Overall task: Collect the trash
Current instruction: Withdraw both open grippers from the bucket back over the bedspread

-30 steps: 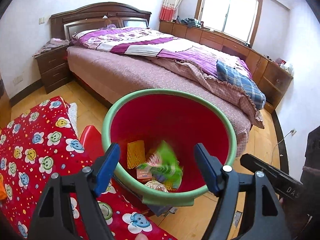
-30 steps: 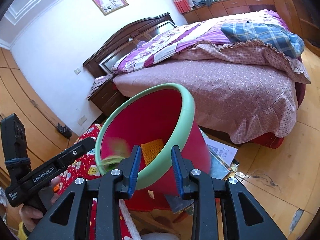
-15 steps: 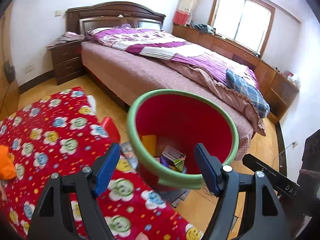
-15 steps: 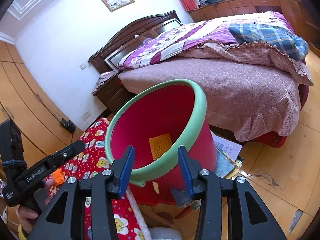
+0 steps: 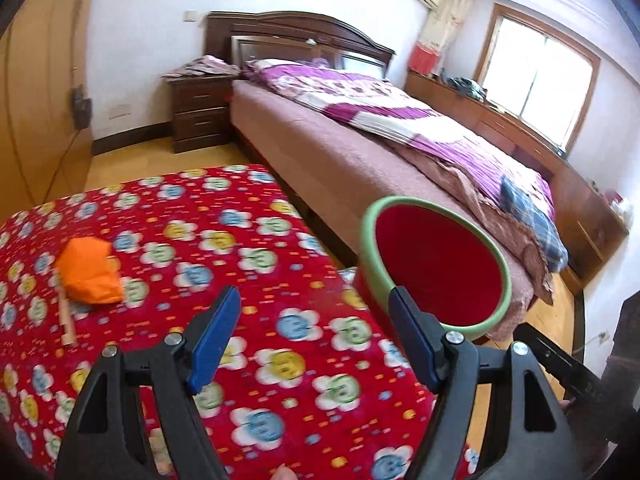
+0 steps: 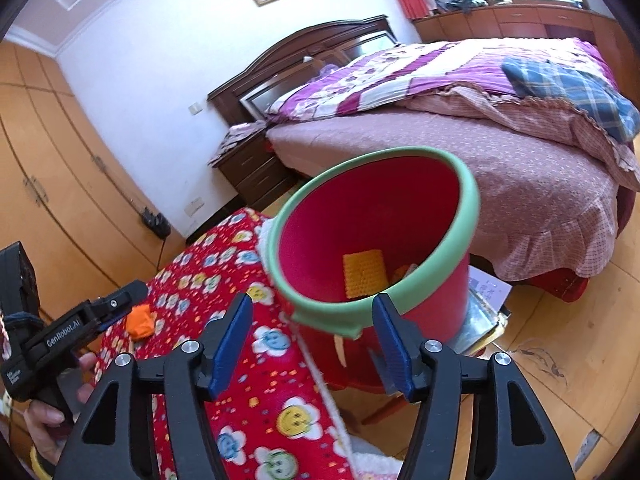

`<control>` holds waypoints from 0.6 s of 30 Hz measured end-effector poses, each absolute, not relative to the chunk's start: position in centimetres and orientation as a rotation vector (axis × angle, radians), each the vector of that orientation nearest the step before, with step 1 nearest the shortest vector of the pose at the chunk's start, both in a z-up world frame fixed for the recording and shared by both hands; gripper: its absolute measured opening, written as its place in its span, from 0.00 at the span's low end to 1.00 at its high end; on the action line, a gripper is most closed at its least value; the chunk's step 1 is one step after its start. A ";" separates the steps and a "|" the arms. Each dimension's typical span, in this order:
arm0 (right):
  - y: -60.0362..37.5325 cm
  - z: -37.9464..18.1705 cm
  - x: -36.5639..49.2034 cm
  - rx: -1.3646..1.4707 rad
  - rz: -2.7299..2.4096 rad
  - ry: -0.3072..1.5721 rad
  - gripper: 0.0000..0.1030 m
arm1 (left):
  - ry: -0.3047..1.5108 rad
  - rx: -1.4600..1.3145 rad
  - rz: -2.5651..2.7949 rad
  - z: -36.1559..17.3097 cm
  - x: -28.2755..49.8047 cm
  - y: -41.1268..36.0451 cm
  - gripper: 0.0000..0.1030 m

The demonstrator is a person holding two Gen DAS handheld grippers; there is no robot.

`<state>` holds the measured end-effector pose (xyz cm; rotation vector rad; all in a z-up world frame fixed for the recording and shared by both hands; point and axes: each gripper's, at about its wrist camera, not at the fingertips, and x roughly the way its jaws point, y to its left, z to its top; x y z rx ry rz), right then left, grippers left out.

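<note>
A red bin with a green rim (image 6: 468,200) stands beside the bed, with a yellow foam net (image 6: 364,272) inside. My right gripper (image 6: 312,346) hovers just short of the near rim. Its jaws are opening, and the rim sits ahead of the blue pads (image 6: 232,340), untouched by them. My left gripper (image 5: 314,336) is open and empty over the red flowered blanket (image 5: 248,264), with the bin (image 5: 436,280) to its right. An orange crumpled piece (image 5: 90,272) lies on the blanket at the left, beside a small wooden stick (image 5: 66,322). A hand (image 6: 48,412) holds the left gripper (image 6: 80,320) near that orange piece (image 6: 140,320).
A large bed (image 5: 360,152) with a purple quilt runs behind the bin. A dark nightstand (image 5: 200,112) stands by the headboard and wardrobes (image 6: 60,168) line the left wall. Papers (image 6: 486,292) lie on the wooden floor (image 6: 560,368) under the bin's right side.
My left gripper has swung left from above the bin to over the blanket, bringing the orange piece into view. My right gripper's jaws have spread off the bin's rim and drawn back.
</note>
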<state>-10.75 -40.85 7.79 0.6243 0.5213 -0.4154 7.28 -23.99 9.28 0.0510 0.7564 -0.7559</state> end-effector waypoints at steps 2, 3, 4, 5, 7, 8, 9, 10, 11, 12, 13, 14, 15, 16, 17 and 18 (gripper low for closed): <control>-40.1 7.9 -10.3 0.616 -0.405 0.530 0.67 | 0.755 0.049 -0.716 9.4 7.8 -22.5 0.74; -39.8 7.9 -10.1 0.612 -0.400 0.532 0.68 | 0.755 0.047 -0.700 9.4 8.1 -21.8 0.74; -39.4 8.0 -9.9 0.609 -0.393 0.536 0.69 | 0.756 0.044 -0.684 9.4 8.4 -21.1 0.74; -39.0 8.0 -9.7 0.606 -0.389 0.539 0.69 | 0.758 0.041 -0.667 9.3 8.7 -20.3 0.74; -38.3 8.0 -9.2 0.597 -0.379 0.548 0.69 | 0.766 0.032 -0.631 9.2 9.4 -18.9 0.74; -37.9 8.0 -8.9 0.593 -0.374 0.553 0.69 | 0.769 0.029 -0.614 9.0 9.8 -18.2 0.74; -37.6 7.9 -8.8 0.591 -0.369 0.556 0.69 | 0.772 0.026 -0.589 8.9 10.3 -17.3 0.74; -37.2 7.9 -8.4 0.588 -0.361 0.562 0.69 | 0.773 0.026 -0.572 8.8 10.6 -16.8 0.74; -36.9 7.9 -8.2 0.585 -0.354 0.567 0.70 | 0.774 0.026 -0.554 8.7 11.0 -16.1 0.74; -36.6 7.8 -7.9 0.582 -0.349 0.571 0.70 | 0.776 0.027 -0.533 8.6 11.5 -15.2 0.74; -36.4 7.8 -7.8 0.580 -0.344 0.575 0.70 | 0.777 0.028 -0.518 8.5 11.8 -14.7 0.74; -36.0 7.7 -7.5 0.577 -0.338 0.582 0.71 | 0.780 0.029 -0.503 8.4 12.2 -14.2 0.74; -35.8 7.6 -7.3 0.576 -0.335 0.586 0.75 | 0.783 0.031 -0.489 8.2 12.5 -13.6 0.74; -35.5 7.5 -7.0 0.575 -0.331 0.590 0.76 | 0.785 0.032 -0.474 8.1 13.0 -13.1 0.74; -35.3 7.4 -6.8 0.575 -0.327 0.595 0.76 | 0.788 0.034 -0.462 7.9 13.3 -12.7 0.74; -35.1 7.3 -6.6 0.574 -0.325 0.603 0.76 | 0.792 0.035 -0.450 7.7 13.6 -12.2 0.74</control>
